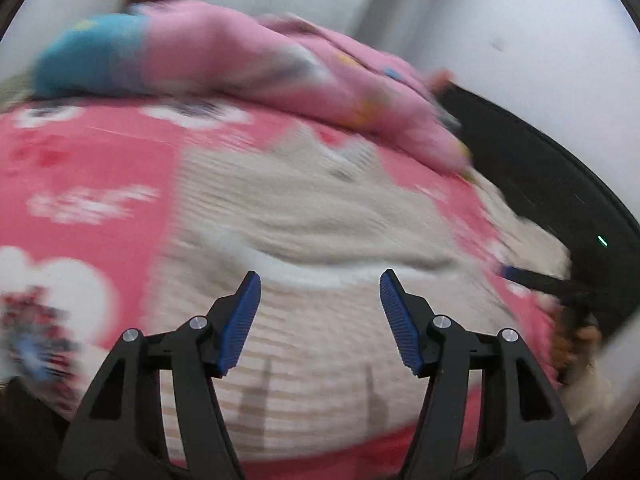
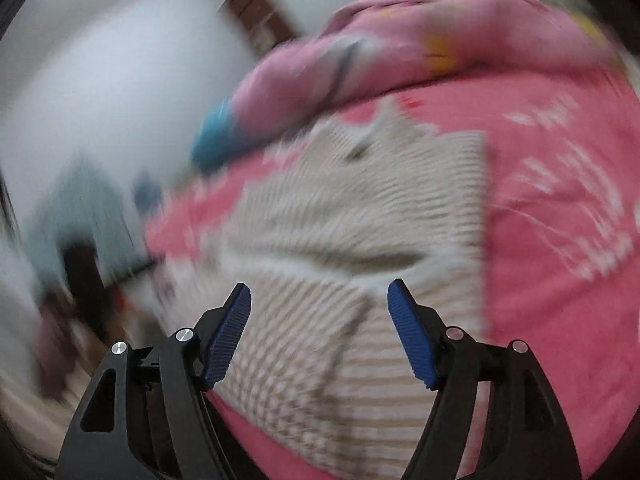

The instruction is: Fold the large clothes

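A cream and beige striped knit garment (image 1: 304, 216) lies spread on a pink patterned bedspread (image 1: 92, 168), with one part folded over itself across the middle. My left gripper (image 1: 320, 286) hovers over its near part, jaws apart, nothing between the blue pads. In the right wrist view the same striped garment (image 2: 352, 216) fills the centre, and my right gripper (image 2: 319, 296) stands above it with jaws apart and no cloth pinched. The other gripper's blue-tipped finger (image 1: 510, 272) shows at the right edge of the left wrist view. Both views are motion-blurred.
A bunched pink blanket with a blue patch (image 1: 224, 56) lies along the far side of the bed (image 2: 400, 40). White walls (image 1: 500, 20) stand behind. Left of the bed edge in the right wrist view is blurred floor with dark objects (image 2: 80, 272).
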Demonstrator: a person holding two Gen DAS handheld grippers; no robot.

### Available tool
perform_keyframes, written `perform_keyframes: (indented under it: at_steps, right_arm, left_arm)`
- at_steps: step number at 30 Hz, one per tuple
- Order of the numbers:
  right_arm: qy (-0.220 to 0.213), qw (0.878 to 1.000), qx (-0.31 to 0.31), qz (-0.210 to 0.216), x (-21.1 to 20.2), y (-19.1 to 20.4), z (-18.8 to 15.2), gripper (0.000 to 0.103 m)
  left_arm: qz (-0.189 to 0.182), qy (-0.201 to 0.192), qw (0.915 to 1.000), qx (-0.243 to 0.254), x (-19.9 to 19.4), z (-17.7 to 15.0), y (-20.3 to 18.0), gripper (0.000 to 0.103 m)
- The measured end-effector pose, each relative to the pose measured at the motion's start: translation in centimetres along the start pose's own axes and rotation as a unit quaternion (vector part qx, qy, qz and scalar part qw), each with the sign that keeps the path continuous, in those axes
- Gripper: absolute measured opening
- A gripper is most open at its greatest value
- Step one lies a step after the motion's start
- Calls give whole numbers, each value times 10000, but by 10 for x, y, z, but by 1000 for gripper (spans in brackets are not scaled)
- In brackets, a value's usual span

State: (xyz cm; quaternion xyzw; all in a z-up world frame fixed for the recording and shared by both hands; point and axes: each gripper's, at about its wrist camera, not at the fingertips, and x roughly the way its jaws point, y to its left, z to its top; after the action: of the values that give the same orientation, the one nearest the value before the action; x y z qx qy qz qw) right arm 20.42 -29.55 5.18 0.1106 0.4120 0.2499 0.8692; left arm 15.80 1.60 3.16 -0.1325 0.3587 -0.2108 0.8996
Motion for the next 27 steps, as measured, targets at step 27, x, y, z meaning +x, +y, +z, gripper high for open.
perform_keyframes:
  at_steps: [27]
  right_arm:
    - [378, 9980, 204, -469, -8, 7, -34, 55]
  left_arm:
    - [754, 283, 9966, -176, -34, -68, 18, 58]
